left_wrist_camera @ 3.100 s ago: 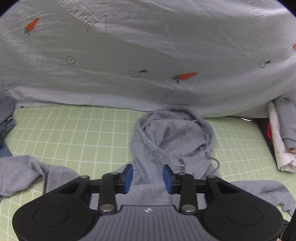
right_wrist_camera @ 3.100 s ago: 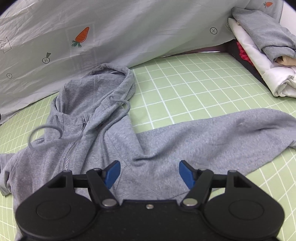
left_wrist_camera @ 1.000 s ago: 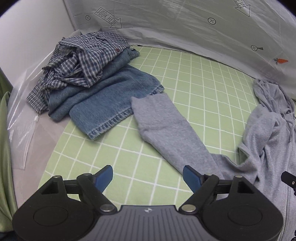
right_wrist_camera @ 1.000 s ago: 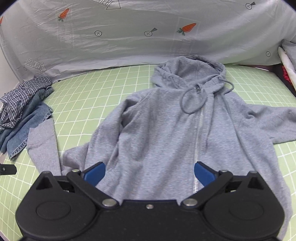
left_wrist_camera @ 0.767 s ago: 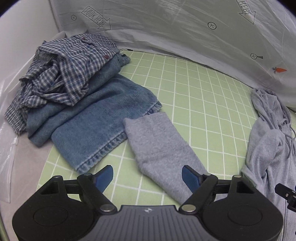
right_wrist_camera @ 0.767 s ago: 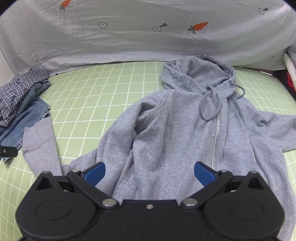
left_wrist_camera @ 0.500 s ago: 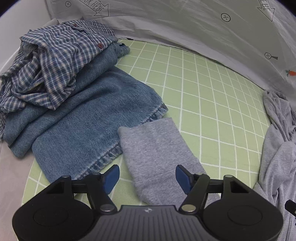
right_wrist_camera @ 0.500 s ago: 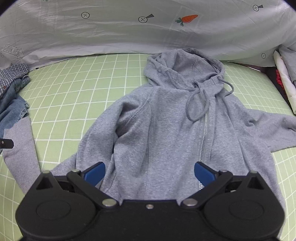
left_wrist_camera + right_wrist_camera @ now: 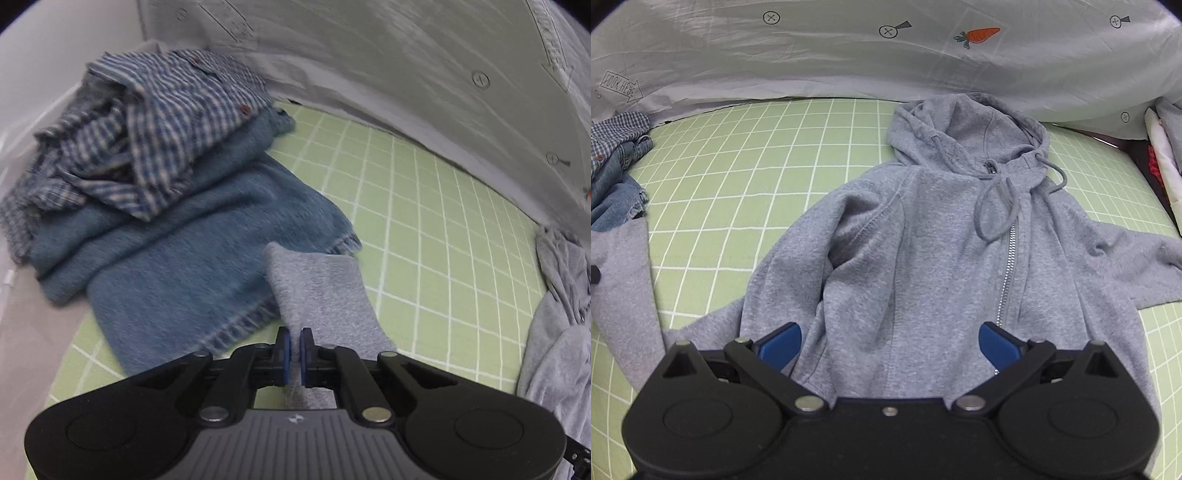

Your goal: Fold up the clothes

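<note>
A grey zip hoodie (image 9: pixel 923 236) lies face up on the green grid mat (image 9: pixel 738 155), hood toward the back. Its left sleeve (image 9: pixel 325 295) stretches out toward the blue jeans. My left gripper (image 9: pixel 294 347) is shut on that sleeve a little behind the cuff, and grey cloth is pinched between the blue pads. The same sleeve (image 9: pixel 624 280) shows at the left edge of the right wrist view. My right gripper (image 9: pixel 888 341) hangs open over the hoodie's lower front with nothing between its fingers.
Folded blue jeans (image 9: pixel 177 251) with a checked shirt (image 9: pixel 155 122) on top lie at the mat's left end, just beside the sleeve cuff. A printed white sheet (image 9: pixel 849 51) rises behind the mat. A stack of folded clothes (image 9: pixel 1167 147) sits at the far right.
My left gripper has moved forward over the sleeve and its jaws have gone from wide open to shut on the cloth. The right gripper has stayed open and shifted only a little.
</note>
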